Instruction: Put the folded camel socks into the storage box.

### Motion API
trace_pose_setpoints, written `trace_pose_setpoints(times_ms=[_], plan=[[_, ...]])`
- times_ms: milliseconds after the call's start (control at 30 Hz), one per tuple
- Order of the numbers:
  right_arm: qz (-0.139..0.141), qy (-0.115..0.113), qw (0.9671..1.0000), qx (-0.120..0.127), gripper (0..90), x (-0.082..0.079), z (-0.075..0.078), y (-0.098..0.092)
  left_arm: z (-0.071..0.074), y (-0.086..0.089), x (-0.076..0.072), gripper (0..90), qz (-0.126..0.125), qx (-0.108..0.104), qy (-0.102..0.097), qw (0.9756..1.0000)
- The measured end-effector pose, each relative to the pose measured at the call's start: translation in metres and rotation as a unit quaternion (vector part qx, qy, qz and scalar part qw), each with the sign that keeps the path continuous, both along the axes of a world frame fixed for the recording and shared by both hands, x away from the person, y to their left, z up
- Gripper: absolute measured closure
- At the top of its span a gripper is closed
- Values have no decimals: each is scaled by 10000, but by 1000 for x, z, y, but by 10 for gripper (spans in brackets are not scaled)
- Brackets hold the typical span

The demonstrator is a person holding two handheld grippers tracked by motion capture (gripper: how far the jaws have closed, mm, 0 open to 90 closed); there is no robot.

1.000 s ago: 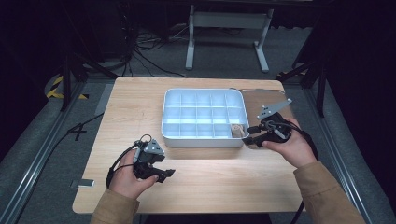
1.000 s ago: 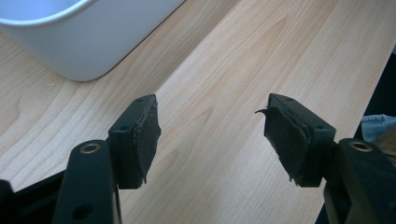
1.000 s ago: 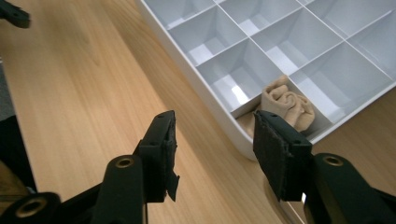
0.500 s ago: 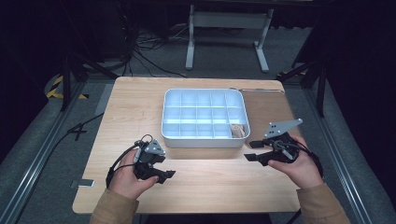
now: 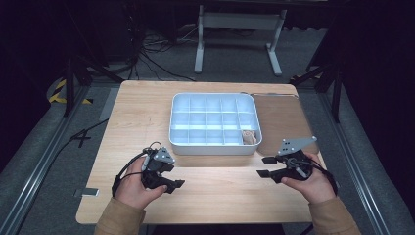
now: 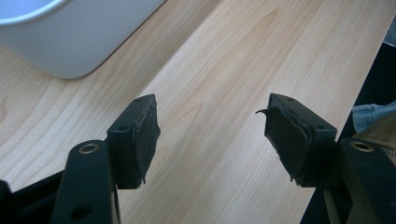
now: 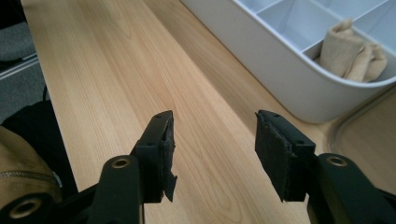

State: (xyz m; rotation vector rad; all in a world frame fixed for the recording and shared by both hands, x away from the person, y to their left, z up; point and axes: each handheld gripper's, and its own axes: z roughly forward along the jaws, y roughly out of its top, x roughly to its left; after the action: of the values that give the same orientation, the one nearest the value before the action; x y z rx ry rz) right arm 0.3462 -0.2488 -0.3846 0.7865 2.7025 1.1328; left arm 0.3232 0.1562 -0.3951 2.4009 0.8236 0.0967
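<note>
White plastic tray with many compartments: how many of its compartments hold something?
1. The beige rolled cloth lies in the near right corner compartment of the white plastic tray; the other compartments look empty.

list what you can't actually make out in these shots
- Beige cloth item in the white tray: too small in the high view to identify; in the right gripper view the tray wall hides its lower part.
- Tray in the left gripper view: cut off by the top edge.
- Left tongs in the high view: jaw gap too small to judge.
</note>
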Motion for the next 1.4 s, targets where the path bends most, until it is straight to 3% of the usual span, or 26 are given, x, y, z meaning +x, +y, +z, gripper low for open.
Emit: trace_pose_setpoints(times_ms=[133,433,733,967,1100,1300,1333,1400], plan=[[47,45,9998,-177,481,0,-12,4,-3,-2,1,355,30,32,58,10000],[59,122,9996,-239,478,-4,-38,10,-5,-6,4,332,-46,107,126,9999],[116,32,9992,-386,490,-13,-65,23,-10,-6,6,331,-91,223,152,9996],[490,-196,9981,-321,483,-25,-76,35,-18,-8,9,314,-157,371,141,9991],[497,-226,9982,-261,478,-28,-82,36,-22,-10,9,304,-218,486,95,9985],[453,-288,9984,-178,467,-29,-86,36,-28,-10,10,293,-288,490,95,9983],[401,-515,9976,-251,452,-30,-88,36,-31,-9,10,291,-251,512,112,9983],[392,-572,9973,-254,452,-30,-91,36,-32,-7,11,291,-279,572,64,9980]])
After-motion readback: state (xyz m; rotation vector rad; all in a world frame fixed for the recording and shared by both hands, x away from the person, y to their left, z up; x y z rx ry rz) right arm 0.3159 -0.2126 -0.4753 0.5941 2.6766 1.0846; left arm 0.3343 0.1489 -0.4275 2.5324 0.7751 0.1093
